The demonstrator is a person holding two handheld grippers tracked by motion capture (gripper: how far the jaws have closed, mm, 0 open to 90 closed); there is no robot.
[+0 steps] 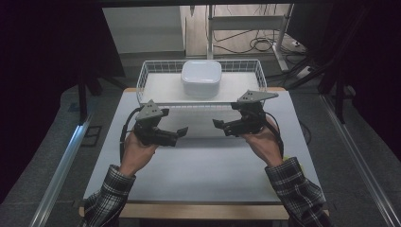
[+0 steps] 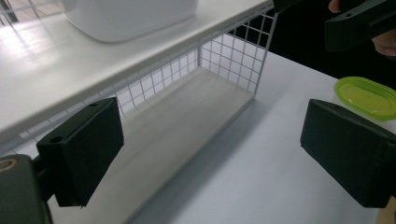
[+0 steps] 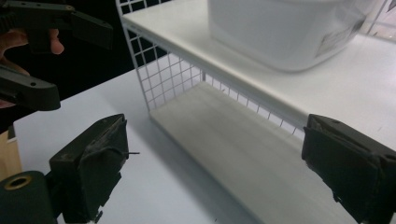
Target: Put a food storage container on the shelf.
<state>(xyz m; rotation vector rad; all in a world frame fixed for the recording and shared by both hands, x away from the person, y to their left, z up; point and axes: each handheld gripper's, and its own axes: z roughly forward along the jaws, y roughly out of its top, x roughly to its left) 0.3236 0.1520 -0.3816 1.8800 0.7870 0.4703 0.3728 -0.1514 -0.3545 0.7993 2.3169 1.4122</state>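
A white lidded box [image 1: 201, 78] sits on the wire shelf rack [image 1: 144, 75] at the table's far edge; nearer, the left gripper [image 1: 178, 134] and right gripper [image 1: 220, 125] face each other, both spread and empty; a green lid [image 2: 366, 97] lies to the right.

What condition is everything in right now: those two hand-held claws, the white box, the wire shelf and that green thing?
Left gripper: open, fingers apart with nothing between them.
Right gripper: open, holding nothing.
White container: upright on the top shelf, untouched; lid not discernible.
Wire rack: standing on the table, lower shelf bare.
Green lid: lying flat on the table beside the rack.
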